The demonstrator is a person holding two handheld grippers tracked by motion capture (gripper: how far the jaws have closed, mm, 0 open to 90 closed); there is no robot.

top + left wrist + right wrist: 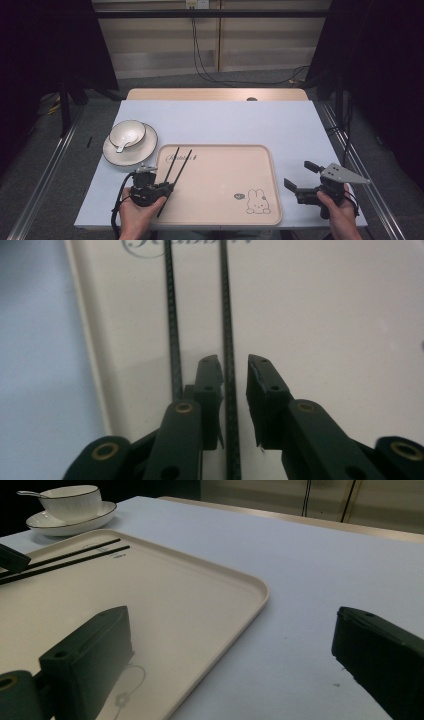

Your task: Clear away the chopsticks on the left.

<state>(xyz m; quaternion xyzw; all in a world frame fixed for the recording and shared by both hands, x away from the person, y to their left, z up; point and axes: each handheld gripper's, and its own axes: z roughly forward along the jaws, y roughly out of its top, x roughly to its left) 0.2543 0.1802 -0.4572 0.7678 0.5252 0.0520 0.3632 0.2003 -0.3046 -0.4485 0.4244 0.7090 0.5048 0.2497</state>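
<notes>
The two chopsticks [175, 170] are thin, black and straight, with a fine woven pattern on the surface that can be seen in the left gripper view [229, 340]. They lie on the left part of the beige tray [260, 155], which has a small rabbit drawing [257, 201] in its near right corner and cursive writing near its far left corner. Their long axis goes from the near left edge of the tray toward the far side, a little tilted to the right in the high view, and they lie almost parallel, near each other but apart. The far ends reach the writing. The left tool [167, 189] is at the near ends of the sticks, low over the tray. In the left gripper view its jaws are a little apart, and one chopstick runs between them, while the other one [173, 330] lies just outside the left jaw; it seems the jaws are not pressing the stick, but this is not fully clear. The right tool [299, 176] is held over the table [280, 120] just beside the right edge of the tray, with the jaws wide apart and nothing between them.
</notes>
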